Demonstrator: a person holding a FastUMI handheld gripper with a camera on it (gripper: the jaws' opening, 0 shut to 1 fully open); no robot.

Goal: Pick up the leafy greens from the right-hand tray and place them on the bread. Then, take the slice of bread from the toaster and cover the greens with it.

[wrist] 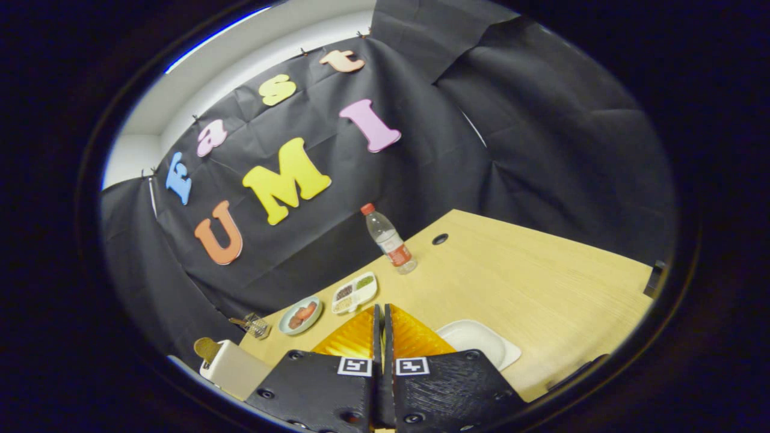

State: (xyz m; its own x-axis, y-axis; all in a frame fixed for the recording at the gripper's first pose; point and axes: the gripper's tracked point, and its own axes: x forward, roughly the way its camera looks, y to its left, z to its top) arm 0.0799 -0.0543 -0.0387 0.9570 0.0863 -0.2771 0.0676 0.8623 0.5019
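Observation:
My gripper (382,310) is shut, its two fingers pressed together with nothing between them, held above the near part of the wooden table (541,288). Beside the fingers on one side stands a cream toaster (231,368) with a brown bread slice (206,347) sticking out of its slot. Just beyond the fingertips lies a white divided tray (355,293); one compartment holds something green (365,281), the others darker and paler bits. A white plate (478,341) lies on the other side of the fingers, partly hidden by them.
A small round plate with reddish food (299,316) sits between the divided tray and the toaster, next to a small wire object (255,325). A clear water bottle with a red cap (390,240) stands beyond the tray. A cable hole (440,239) marks the tabletop.

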